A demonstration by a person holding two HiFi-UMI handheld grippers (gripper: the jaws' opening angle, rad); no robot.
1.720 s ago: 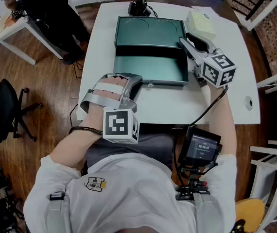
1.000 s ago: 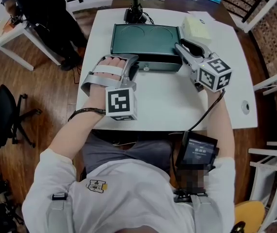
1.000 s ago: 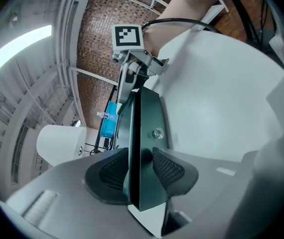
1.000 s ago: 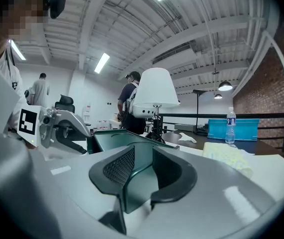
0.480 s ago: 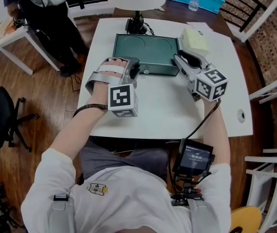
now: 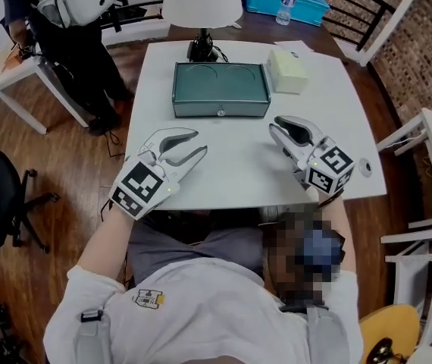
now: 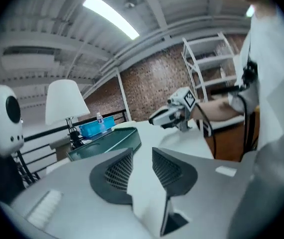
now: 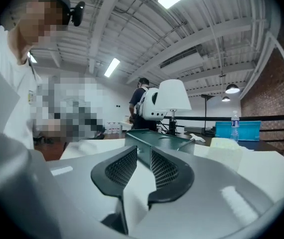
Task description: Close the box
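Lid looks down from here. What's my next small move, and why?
Probably nothing beyond resting both grippers. The box lies fully shut. The left gripper and right gripper hang clear of it over the table's near half with nothing between their jaws, and the right's are closing.

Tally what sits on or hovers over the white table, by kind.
Green box: 1
Pale yellow block: 1
Lamp: 1
Paper sheet: 1
Small round fitting: 1
Tongs: 2 (left tongs open, empty; right tongs closing, nothing between them)
Total: 7
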